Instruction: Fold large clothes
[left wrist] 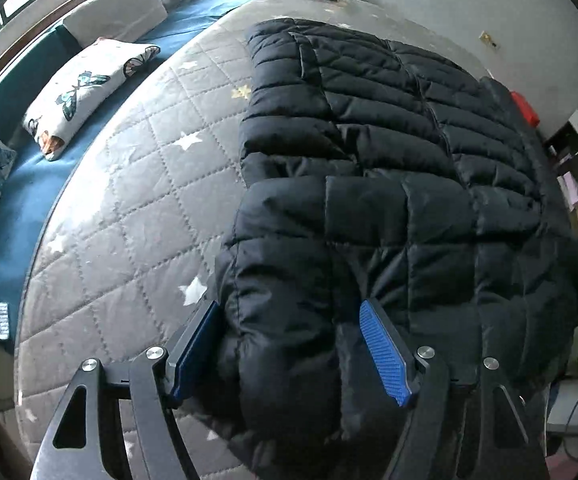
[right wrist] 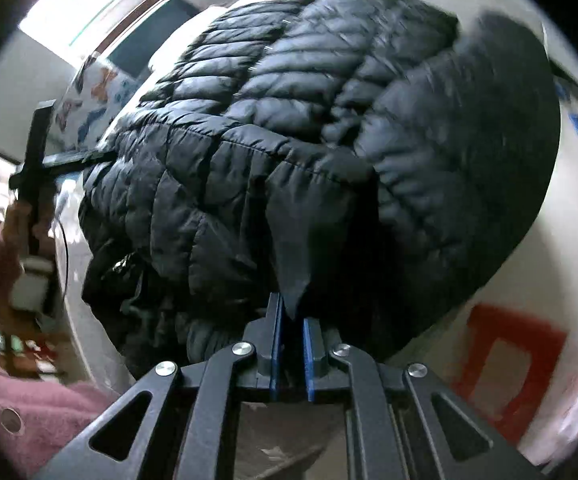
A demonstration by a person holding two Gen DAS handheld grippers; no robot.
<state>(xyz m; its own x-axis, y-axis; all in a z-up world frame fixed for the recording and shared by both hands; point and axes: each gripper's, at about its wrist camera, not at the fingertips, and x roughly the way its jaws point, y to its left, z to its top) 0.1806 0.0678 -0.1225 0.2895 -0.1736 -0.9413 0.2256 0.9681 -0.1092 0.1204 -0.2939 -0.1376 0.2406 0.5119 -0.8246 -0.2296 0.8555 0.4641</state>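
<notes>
Here, jacket sleeve between left tongs — unclamped.

Black quilted puffer jacket spread flat on the bed, one sleeve folded across its body.

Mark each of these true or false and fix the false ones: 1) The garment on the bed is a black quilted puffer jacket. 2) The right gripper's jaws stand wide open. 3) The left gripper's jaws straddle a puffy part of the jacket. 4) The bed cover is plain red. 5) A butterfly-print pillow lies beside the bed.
1) True: a black quilted puffer jacket lies on the bed.
2) False: the right gripper is shut, pinching a thin flap of the jacket's fabric.
3) True: the left gripper stands open with a padded roll of jacket between its pads.
4) False: the bed cover is grey, quilted, with white stars.
5) True: the butterfly-print pillow lies on the blue cushion alongside.
</notes>
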